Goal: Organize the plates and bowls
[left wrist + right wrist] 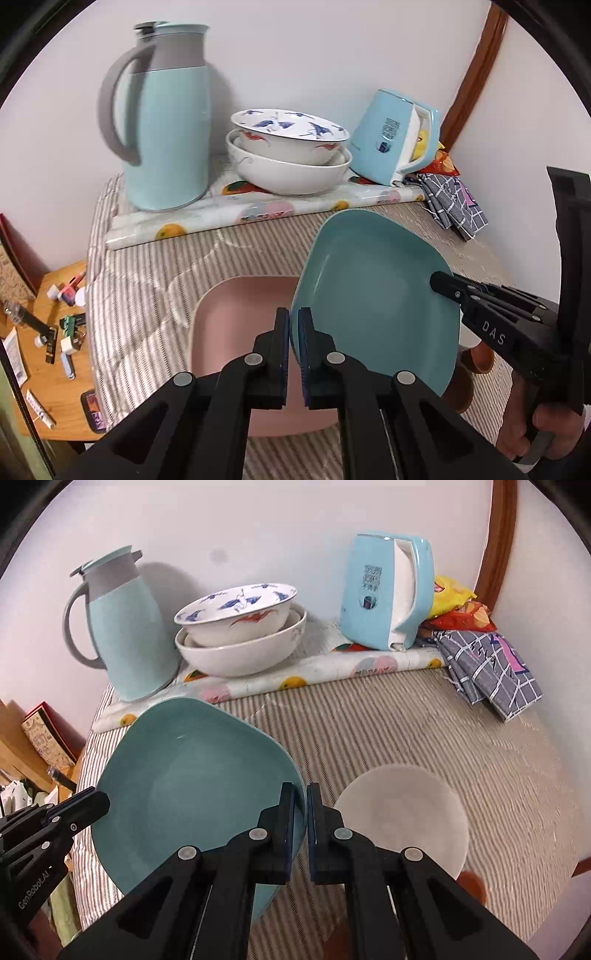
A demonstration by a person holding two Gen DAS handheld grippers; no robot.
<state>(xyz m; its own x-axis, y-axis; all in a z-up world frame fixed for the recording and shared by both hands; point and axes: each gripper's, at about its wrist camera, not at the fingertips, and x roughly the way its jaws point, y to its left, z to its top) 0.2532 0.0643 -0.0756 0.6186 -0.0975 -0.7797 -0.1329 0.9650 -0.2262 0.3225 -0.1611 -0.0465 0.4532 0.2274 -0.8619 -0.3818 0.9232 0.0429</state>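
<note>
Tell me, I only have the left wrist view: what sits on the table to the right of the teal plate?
Observer: A pale round plate lies flat on the striped cloth, just right of the teal plate.
Operator: Does the right tool really grip the teal plate?
Observer: Yes. The right tool is shut on the plate's right rim, one finger on each face.

Both grippers' fingers (282, 332) clamped shut
</note>
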